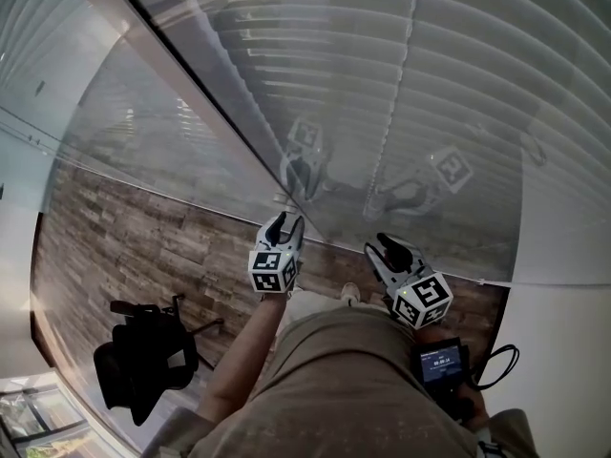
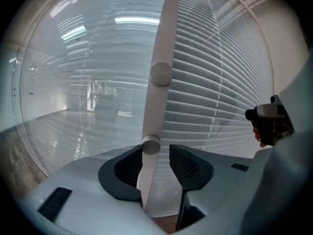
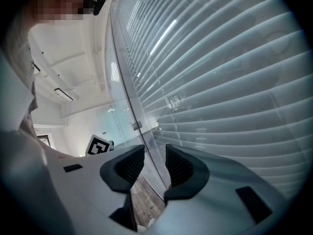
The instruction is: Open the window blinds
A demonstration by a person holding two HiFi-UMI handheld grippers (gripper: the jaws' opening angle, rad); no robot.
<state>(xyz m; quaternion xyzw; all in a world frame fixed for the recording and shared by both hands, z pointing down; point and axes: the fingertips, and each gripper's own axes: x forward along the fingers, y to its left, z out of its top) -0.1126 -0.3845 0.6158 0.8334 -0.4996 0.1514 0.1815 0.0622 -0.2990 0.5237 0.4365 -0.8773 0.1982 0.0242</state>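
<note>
left gripper [image 1: 287,223] tips slightly down, jaws apart astride a white bar [image 2: 161,43], not gripping. right gripper [image 1: 386,244], near level, is parted and empty. blinds [image 1: 458,93] hang beyond, behind glass. screen [image 1: 441,361] digits unreadable.

Head view looks steeply down from above the person [image 1: 353,389], with left gripper [image 1: 284,225] and right gripper [image 1: 387,249] low in frame, close to the blinds [image 1: 458,84]. Each gripper view rides right behind its own jaws, facing the slats at close range — all three share those blinds, and the right gripper view catches the left's marker cube [image 3: 99,145].
</note>
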